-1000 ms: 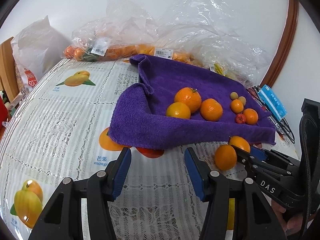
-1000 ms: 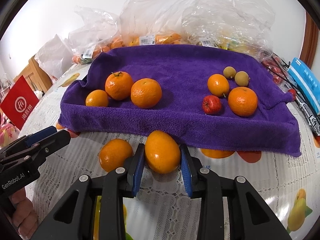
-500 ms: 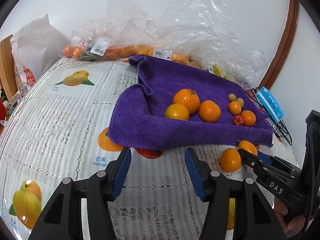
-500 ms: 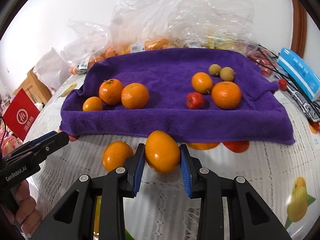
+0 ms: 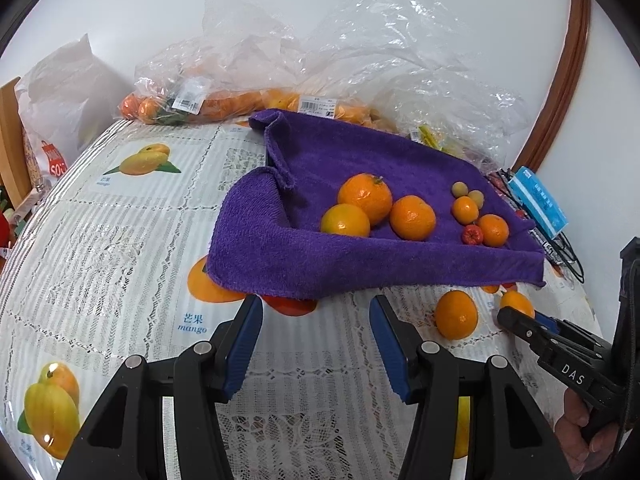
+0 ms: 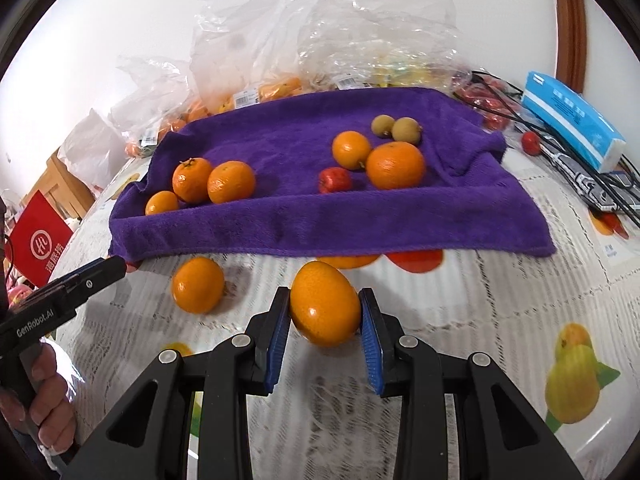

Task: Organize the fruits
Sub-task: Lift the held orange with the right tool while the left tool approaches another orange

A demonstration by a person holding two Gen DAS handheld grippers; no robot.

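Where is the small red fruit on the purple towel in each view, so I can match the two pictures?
Left wrist view: red fruit at centre right, near the towel's front fold, beside an orange.
Right wrist view: red fruit just above centre, left of the same orange.
Shared landmark: the two small tan fruits behind them.

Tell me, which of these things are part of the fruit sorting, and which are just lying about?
Part of the job:
- orange clamped in the right tool
- loose orange on the tablecloth
- purple towel with the sorted fruit
- left tool, open and empty

Just lying about:
- plastic bags
- blue packet
- red bag
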